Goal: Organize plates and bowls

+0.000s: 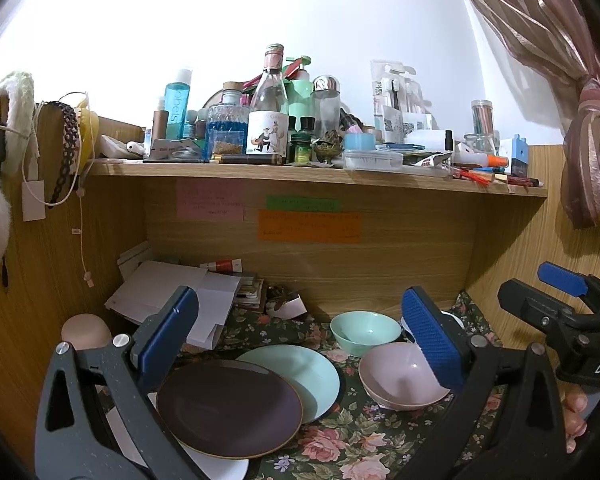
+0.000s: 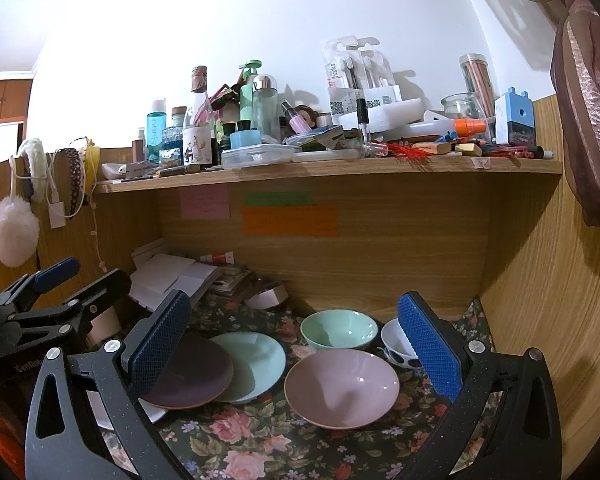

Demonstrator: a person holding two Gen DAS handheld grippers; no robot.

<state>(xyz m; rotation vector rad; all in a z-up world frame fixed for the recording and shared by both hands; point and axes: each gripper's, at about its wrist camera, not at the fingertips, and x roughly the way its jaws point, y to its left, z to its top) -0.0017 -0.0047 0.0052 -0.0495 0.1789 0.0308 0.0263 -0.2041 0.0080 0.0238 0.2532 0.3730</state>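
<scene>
Hovering, both spread wide and empty: left gripper (image 1: 300, 340), right gripper (image 2: 296, 344). Looks like nothing's stacked yet, so I'd grab the pink bowl (image 2: 342, 388) at lower centre and nest it with the green bowl (image 2: 338, 328).

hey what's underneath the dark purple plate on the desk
The dark purple plate overlaps the mint plate on one side and a white plate on the other. Whatever lies beneath its middle is covered.
</scene>
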